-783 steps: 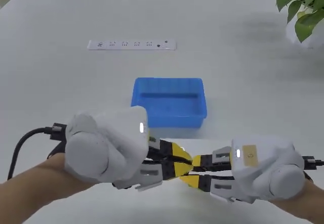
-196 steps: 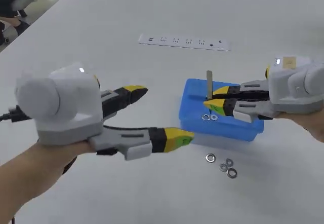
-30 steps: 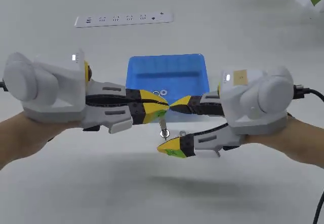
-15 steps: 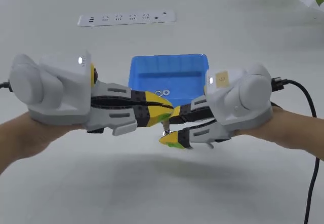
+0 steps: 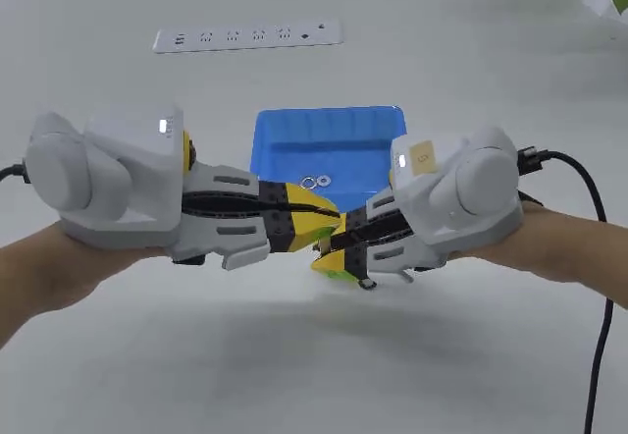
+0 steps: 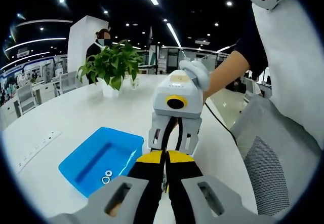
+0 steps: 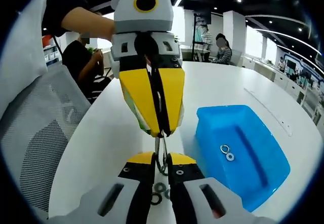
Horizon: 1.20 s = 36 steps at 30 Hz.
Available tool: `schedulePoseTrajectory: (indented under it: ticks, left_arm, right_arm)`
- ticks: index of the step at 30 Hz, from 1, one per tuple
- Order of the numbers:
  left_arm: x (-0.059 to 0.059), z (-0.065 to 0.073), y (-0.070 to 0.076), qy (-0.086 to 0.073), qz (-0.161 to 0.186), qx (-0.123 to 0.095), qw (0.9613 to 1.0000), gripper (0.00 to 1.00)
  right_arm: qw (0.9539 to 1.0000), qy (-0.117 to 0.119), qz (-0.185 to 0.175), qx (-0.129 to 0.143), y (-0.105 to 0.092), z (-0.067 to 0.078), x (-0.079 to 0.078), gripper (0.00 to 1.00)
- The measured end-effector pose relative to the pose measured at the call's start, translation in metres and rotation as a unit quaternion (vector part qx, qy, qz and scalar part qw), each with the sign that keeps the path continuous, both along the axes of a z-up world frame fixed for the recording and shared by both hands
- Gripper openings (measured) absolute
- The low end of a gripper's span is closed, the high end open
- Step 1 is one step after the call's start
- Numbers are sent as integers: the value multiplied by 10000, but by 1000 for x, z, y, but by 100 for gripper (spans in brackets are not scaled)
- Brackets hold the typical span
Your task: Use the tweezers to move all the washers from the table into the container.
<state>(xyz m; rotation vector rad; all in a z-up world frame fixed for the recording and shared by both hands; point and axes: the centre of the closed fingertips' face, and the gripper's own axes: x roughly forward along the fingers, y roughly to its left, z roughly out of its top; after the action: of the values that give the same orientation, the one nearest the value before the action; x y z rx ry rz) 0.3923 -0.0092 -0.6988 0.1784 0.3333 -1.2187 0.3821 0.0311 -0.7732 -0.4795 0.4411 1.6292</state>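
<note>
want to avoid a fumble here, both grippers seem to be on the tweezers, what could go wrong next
The thin tweezers are pinched by the left gripper and right gripper tip to tip; if one lets go early, they could twist or drop. Loose washers lie on the table right under the jaws, so a fall or low sweep may scatter them.

I see my left gripper [image 5: 332, 228] and right gripper [image 5: 334, 249] meeting tip to tip, forearms angled inward, both pairs of jaws pinched on the tweezers [image 7: 161, 150].
</note>
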Motion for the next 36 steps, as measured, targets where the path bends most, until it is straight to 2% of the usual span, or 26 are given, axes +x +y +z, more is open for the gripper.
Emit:
schedulePoseTrajectory:
  ticks: [4,11,14,15,18,19,22,23,27,31,34,36]
  left_arm:
    - [-1,-1,-2,-53,35,37,10000,5]
    - [-7,-3,-3,-250,71,277,9993,5]
    - [-7,-4,0,-238,195,267,9992,5]
    - [-7,-4,1,-183,275,250,9991,6]
    - [-9,-3,5,-200,350,285,9988,6]
    - [-11,-4,7,-131,377,261,9989,6]
    - [-12,-2,11,-119,472,231,9985,6]
    - [-13,0,13,-44,545,182,9983,6]
    - [-16,6,21,-14,698,8,9976,6]
    - [-19,8,29,-19,870,-1,9962,7]
    - [-20,16,36,-57,1113,-241,9935,8]
    - [-22,19,39,-31,1202,-315,9922,10]
  right_arm:
    - [9999,-136,44,20,-1,0,0,10]
    - [9999,-127,47,72,-1,0,-1,9]
    - [9998,-137,80,85,0,0,-2,9]
    - [9998,-153,100,94,0,0,-2,9]
    - [9997,-94,175,109,2,0,-7,9]
    - [9996,-117,214,111,4,0,-10,9]
    - [9996,-94,250,102,5,0,-11,9]
    - [9996,-91,255,103,5,0,-11,9]
    - [9996,-61,271,95,6,0,-13,9]
    - [9995,-35,298,88,6,1,-16,9]
    - [9995,-18,294,120,6,5,-18,9]
    - [9994,-41,310,141,7,8,-19,9]
